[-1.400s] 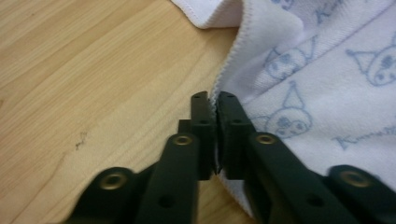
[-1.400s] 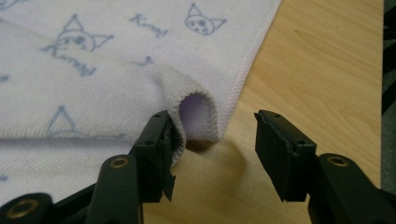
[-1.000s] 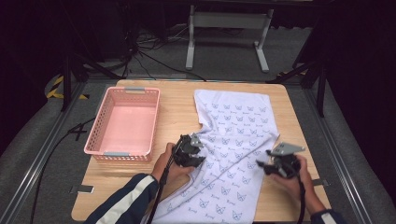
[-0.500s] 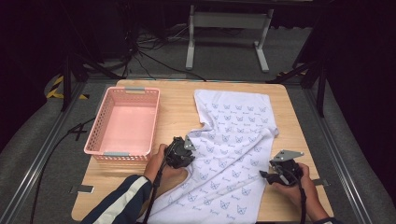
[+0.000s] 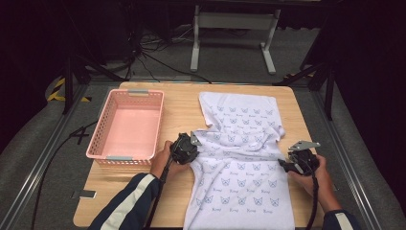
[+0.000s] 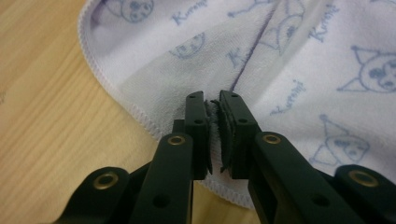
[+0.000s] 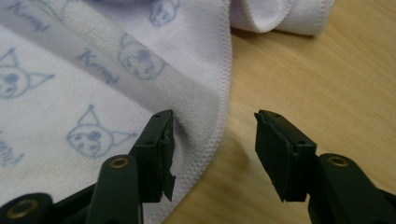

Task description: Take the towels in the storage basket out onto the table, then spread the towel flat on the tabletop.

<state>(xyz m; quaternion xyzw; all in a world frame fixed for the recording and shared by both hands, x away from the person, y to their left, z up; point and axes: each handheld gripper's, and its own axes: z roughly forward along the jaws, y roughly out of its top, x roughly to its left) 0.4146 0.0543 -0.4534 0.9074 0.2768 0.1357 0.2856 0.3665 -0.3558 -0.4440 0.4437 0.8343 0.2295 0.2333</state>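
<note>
The towel (image 5: 244, 163) lies on the right half of the bench (image 5: 182, 103), its long axis running from far edge to near edge, where its end is cut off. The left gripper (image 6: 212, 100) has its fingers clamped on the towel's left hem. The right gripper (image 7: 212, 140) has fingers apart, straddling the right hem.

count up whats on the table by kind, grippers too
towel: 1
basket: 1
grippers: 2, left gripper and right gripper
total: 4
</note>
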